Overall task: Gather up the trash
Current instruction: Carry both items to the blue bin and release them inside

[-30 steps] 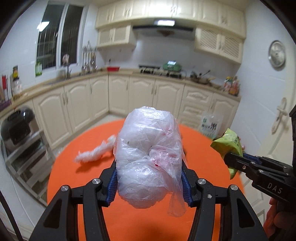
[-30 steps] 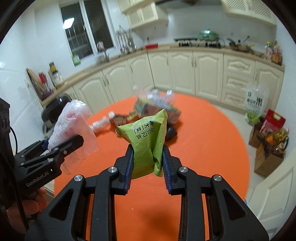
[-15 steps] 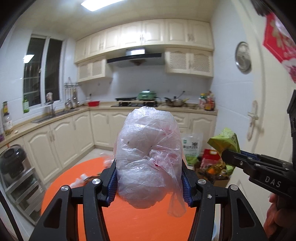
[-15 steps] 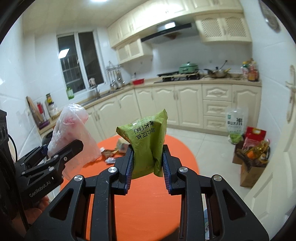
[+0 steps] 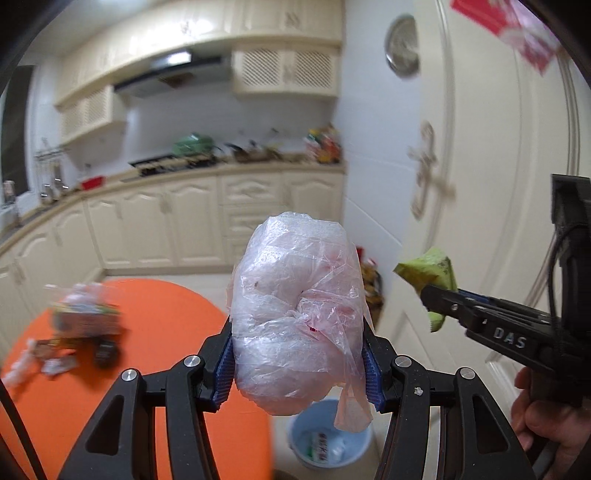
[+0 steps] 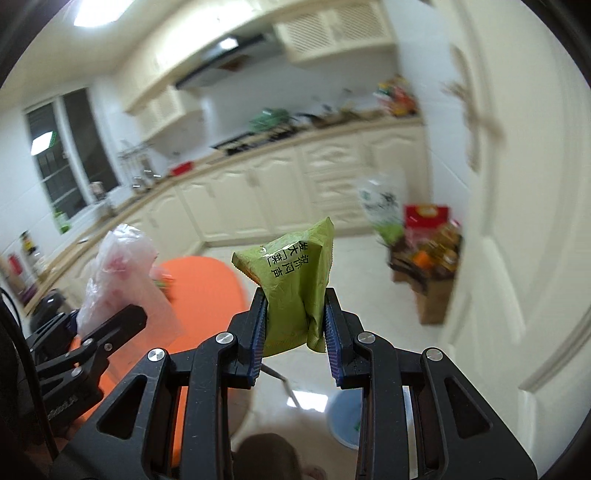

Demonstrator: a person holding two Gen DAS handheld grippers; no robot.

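We see a brightly lit room: a ceiling lamp [image 6: 101,13] above and left of the right gripper [image 6: 295,328] burns out to white. Around both tools the background smears with motion blur, cupboards [image 5: 207,221] and door [image 5: 491,184] soft, while the crumpled plastic bag [image 5: 295,317] and green packet [image 6: 295,280] between the pads stay sharp. Straight lines bow towards the dark rounded corners. The window [image 6: 66,158] left of the right tool is dark.
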